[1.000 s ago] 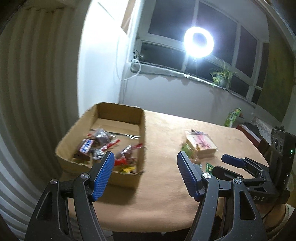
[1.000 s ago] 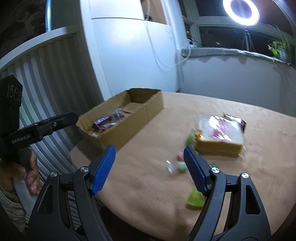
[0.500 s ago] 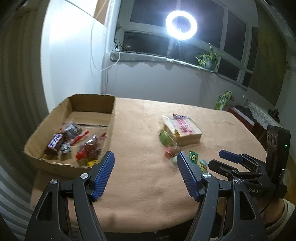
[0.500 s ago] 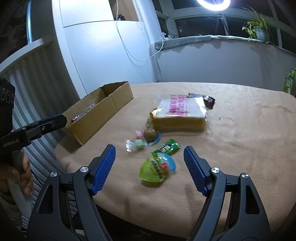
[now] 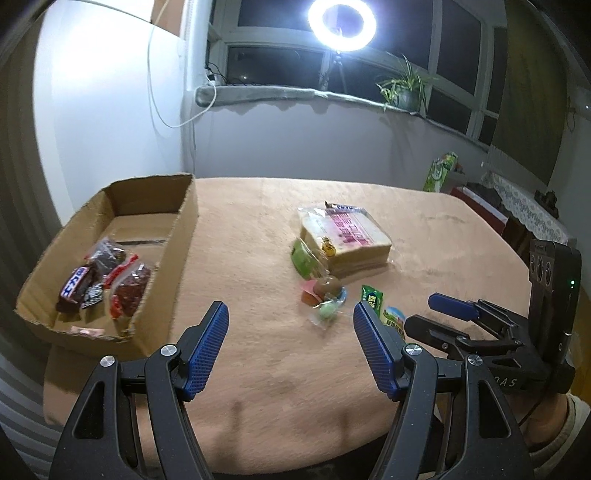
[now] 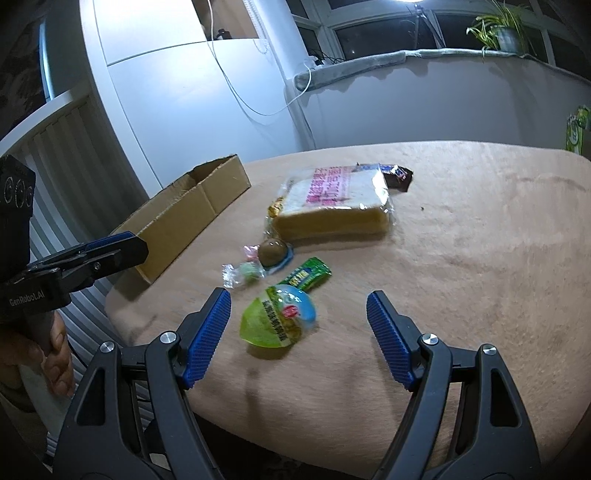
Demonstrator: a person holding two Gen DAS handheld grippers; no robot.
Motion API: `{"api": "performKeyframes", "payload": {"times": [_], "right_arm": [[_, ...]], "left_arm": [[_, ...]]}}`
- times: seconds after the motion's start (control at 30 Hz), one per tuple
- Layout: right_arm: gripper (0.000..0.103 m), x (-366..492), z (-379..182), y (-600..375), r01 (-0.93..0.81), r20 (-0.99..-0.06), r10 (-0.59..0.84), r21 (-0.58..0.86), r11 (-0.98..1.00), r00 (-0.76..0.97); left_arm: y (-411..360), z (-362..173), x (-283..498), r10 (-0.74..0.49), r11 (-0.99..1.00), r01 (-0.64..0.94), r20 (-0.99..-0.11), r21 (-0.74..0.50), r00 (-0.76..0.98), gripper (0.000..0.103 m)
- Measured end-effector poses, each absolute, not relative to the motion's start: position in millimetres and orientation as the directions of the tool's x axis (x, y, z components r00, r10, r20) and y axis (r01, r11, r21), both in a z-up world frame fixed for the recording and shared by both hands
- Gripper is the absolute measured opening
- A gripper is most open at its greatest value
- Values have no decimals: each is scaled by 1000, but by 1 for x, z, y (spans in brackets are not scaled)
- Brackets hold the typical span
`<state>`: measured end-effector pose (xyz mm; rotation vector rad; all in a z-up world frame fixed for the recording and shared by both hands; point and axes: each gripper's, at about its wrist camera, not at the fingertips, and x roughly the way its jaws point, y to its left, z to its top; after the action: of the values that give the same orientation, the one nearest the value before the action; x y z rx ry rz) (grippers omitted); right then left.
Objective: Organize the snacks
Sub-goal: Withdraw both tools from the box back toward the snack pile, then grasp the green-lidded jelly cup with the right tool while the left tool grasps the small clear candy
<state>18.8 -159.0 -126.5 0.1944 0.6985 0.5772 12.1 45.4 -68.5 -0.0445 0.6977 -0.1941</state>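
A cardboard box at the table's left holds several wrapped snacks; it also shows in the right wrist view. A bagged bread loaf lies mid-table. Small sweets, a green stick pack and a green jelly cup lie in front of it. My right gripper is open, just above the jelly cup. My left gripper is open and empty over the table's near edge. Each gripper shows in the other's view, right and left.
A dark snack pack lies behind the loaf. The table has a tan cloth with a rounded near edge. A green carton stands at the far right, off the table. A ring light shines from the window.
Both views have swung right and come closer to the loose snacks. The right gripper now frames the jelly cup. Nothing was picked up.
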Motion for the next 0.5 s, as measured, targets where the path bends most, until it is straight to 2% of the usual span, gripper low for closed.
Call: {"api": "performKeyframes", "payload": {"times": [0.2, 0.4, 0.47, 0.5], "right_arm": [[79, 25, -140, -159, -448, -566, 583, 374, 812, 584], [79, 23, -142, -148, -518, -559, 600, 322, 793, 572], [75, 22, -143, -143, -543, -556, 601, 292, 788, 574], [68, 22, -143, -142, -547, -557, 599, 282, 788, 575]], "left_arm": [[31, -83, 29, -209, 977, 189, -670, -103, 712, 70], [21, -106, 53, -227, 971, 212, -712, -112, 664, 70], [20, -112, 61, -244, 967, 219, -721, -131, 649, 70], [18, -115, 64, -255, 964, 224, -723, -142, 642, 70]]}}
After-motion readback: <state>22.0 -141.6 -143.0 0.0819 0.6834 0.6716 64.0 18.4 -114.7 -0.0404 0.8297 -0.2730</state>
